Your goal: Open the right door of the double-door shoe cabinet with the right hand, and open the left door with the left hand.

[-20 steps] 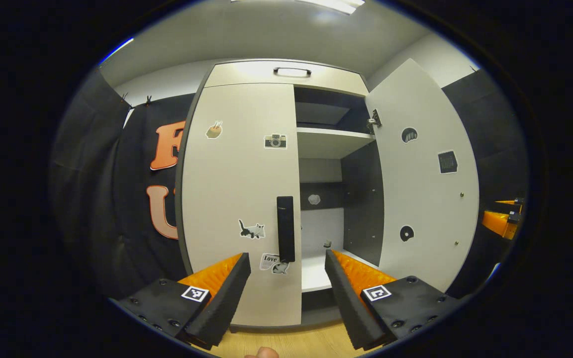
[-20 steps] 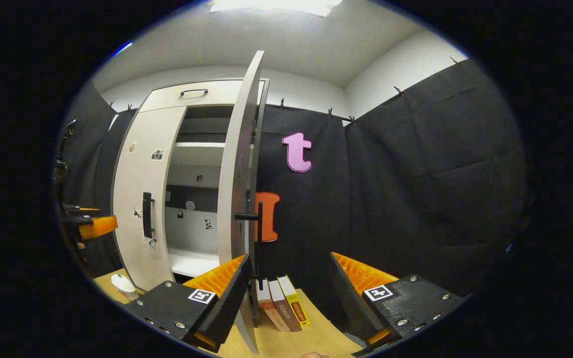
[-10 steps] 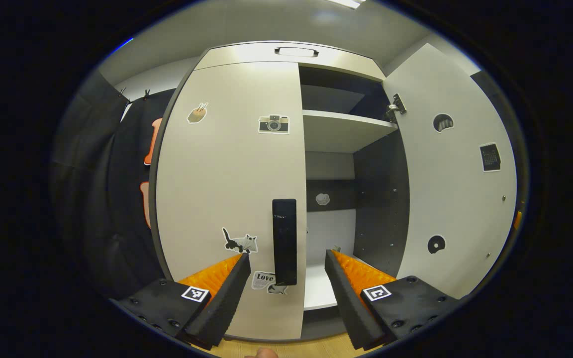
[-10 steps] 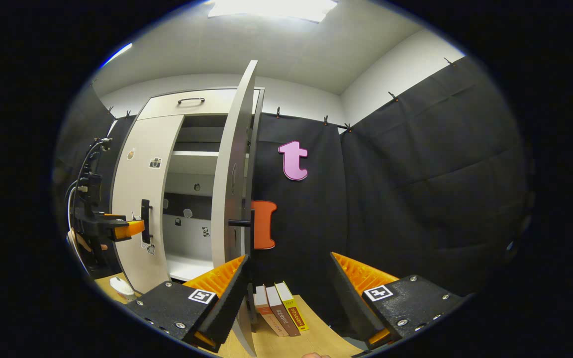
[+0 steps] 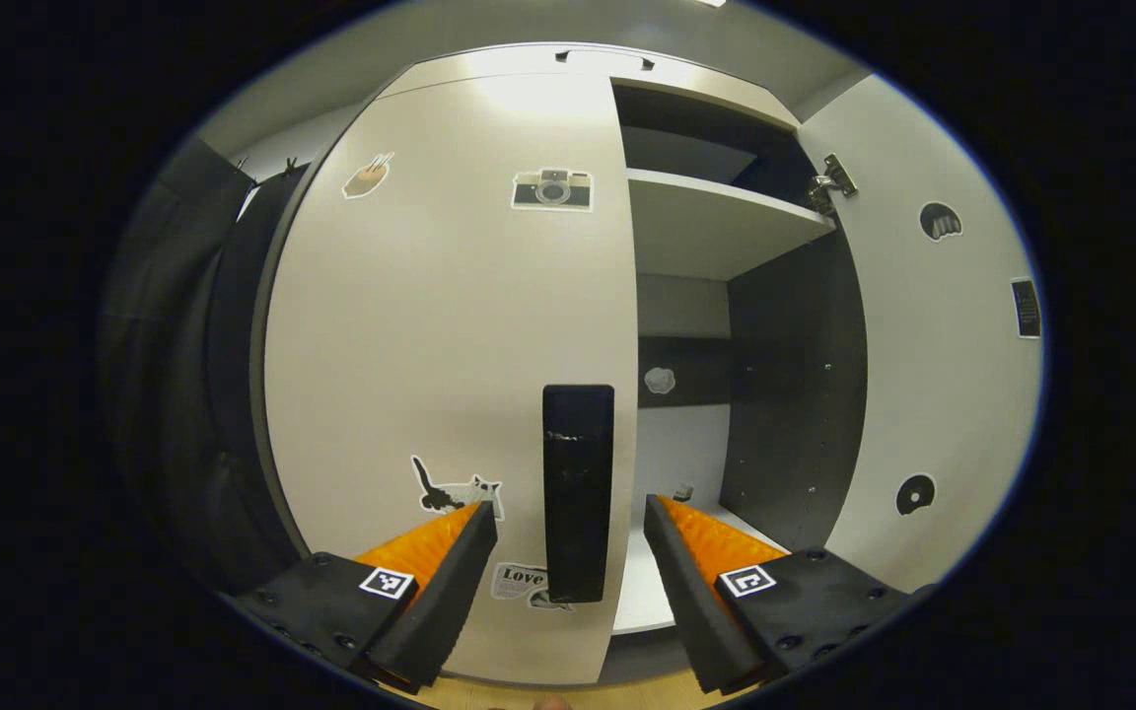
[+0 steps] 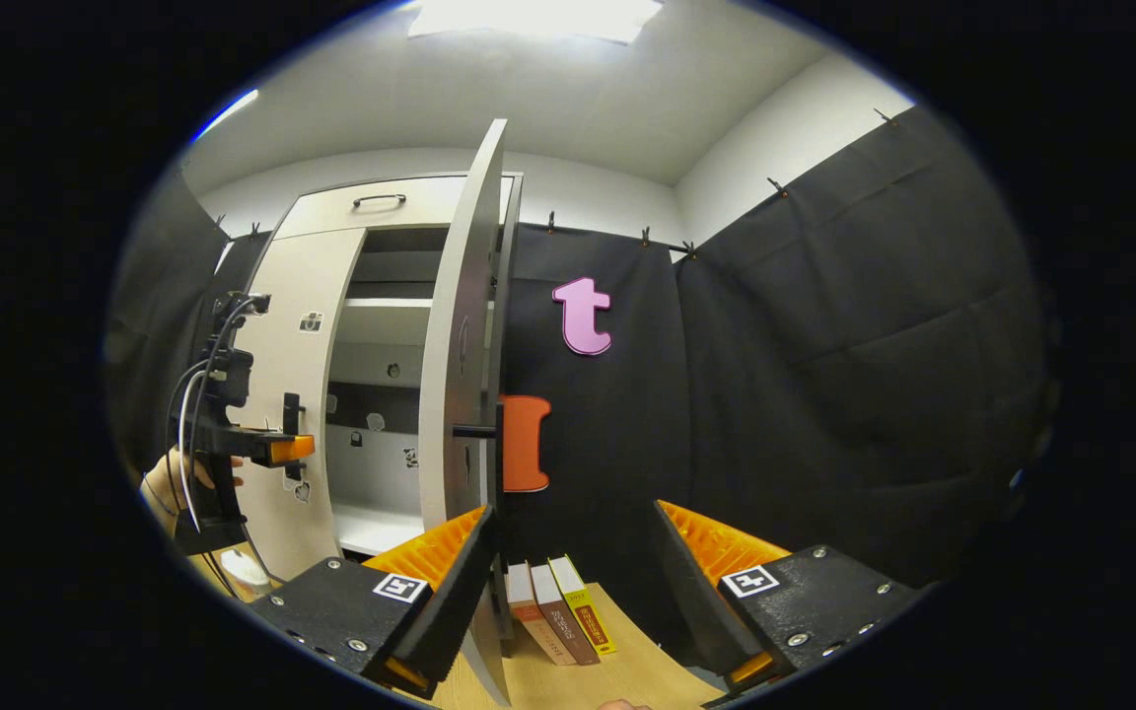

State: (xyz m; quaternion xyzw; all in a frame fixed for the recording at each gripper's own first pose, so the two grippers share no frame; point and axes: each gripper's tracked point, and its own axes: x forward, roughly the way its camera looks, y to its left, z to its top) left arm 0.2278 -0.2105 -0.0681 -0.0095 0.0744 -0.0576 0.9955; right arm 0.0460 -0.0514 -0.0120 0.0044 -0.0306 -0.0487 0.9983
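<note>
The cabinet's left door [image 5: 430, 325] is closed, pale with stickers. Its black vertical handle [image 5: 578, 493] stands in the gap between my left gripper's [image 5: 568, 508] open fingers, and no finger touches it. The right door [image 5: 933, 345] is swung wide open, baring the shelf [image 5: 716, 222]. In the right gripper view that right door [image 6: 460, 345] shows edge-on with its black handle [image 6: 477, 431] sticking out. My right gripper [image 6: 573, 513] is open and holds nothing, its left finger close by the door's edge. The left gripper [image 6: 292, 449], held by a hand [image 6: 169, 483], reaches the left door's handle [image 6: 292, 409].
Three books [image 6: 558, 616] lean on the wooden table [image 6: 627, 671] just beyond the right gripper. A small white object [image 6: 243, 567] lies on the table near the left door. Black cloth walls close in the right side and the back.
The left gripper has moved forward to the left door, so its handle now sits between the open fingers. The right gripper has barely moved and the right door stays open.
</note>
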